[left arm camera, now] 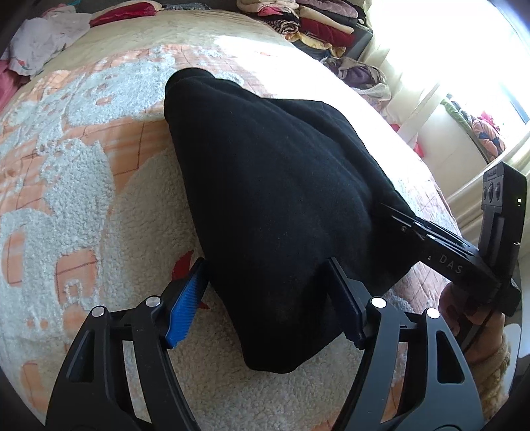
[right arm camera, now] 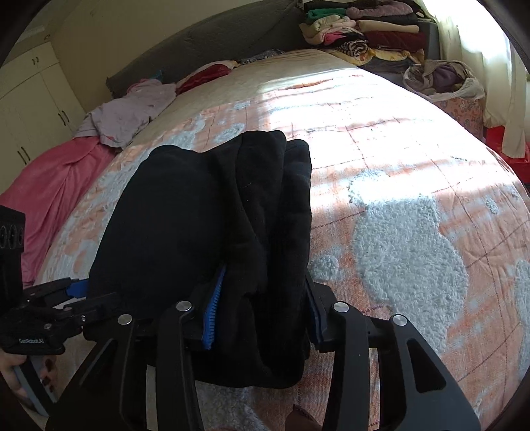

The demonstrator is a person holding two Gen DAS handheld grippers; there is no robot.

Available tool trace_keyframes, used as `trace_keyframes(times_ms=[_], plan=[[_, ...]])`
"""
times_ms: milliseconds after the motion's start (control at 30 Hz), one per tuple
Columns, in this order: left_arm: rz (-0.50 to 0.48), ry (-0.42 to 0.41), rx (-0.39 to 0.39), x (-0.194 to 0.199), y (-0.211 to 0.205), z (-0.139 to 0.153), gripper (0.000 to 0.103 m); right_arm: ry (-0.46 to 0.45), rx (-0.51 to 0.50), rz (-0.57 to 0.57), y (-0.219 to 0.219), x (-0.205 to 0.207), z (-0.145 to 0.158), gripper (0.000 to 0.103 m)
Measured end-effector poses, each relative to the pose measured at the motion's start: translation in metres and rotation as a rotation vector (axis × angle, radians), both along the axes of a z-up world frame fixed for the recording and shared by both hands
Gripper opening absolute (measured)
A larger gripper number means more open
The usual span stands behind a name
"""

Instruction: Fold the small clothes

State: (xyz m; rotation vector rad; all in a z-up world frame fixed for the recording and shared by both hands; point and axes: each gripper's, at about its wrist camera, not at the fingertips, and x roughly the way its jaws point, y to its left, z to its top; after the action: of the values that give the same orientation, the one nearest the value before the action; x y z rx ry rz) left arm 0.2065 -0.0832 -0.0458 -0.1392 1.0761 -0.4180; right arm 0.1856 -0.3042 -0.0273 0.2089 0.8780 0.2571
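Note:
A black fleece garment lies bunched on the bed; it also shows in the right wrist view. My left gripper is open, its blue-padded fingers straddling the garment's near end without pinching it. My right gripper has its fingers on either side of a thick fold of the garment's near right edge, with cloth filling the gap. The right gripper's body shows at the garment's right side in the left wrist view.
The bed has an orange, white and cream fuzzy blanket. Pink and lilac clothes lie at the far left. Stacked folded clothes sit at the far right corner, with a bag of clothes beside them.

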Motion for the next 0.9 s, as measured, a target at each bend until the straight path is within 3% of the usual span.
trace_keyframes(times_ms=[33, 200, 333, 467, 567, 667, 733, 900], plan=[[0.002, -0.001, -0.003, 0.0, 0.0, -0.001, 0.064, -0.01, -0.025, -0.015, 0.002, -0.003, 0.002, 0.048], [0.012, -0.028, -0.001, -0.005, 0.003, 0.006, 0.065, -0.059, -0.084, -0.045, 0.006, -0.019, 0.014, 0.054], [0.018, -0.054, -0.003, -0.013, 0.006, 0.012, 0.065, -0.106, -0.107, -0.063, 0.005, -0.036, 0.026, 0.074], [0.026, -0.101, -0.005, -0.025, 0.01, 0.022, 0.072, -0.154, -0.119, -0.076, 0.001, -0.055, 0.039, 0.082], [0.042, -0.15, 0.022, -0.037, 0.014, 0.03, 0.077, -0.197, -0.129, -0.085, 0.002, -0.072, 0.05, 0.094], [0.057, -0.2, 0.039, -0.048, 0.019, 0.039, 0.084, -0.237, -0.155, -0.095, 0.005, -0.088, 0.06, 0.097], [0.072, -0.237, 0.053, -0.058, 0.024, 0.046, 0.094, -0.264, -0.163, -0.107, 0.006, -0.1, 0.066, 0.098], [0.099, -0.292, 0.072, -0.083, 0.036, 0.056, 0.093, -0.321, -0.161, -0.128, 0.011, -0.128, 0.078, 0.098]])
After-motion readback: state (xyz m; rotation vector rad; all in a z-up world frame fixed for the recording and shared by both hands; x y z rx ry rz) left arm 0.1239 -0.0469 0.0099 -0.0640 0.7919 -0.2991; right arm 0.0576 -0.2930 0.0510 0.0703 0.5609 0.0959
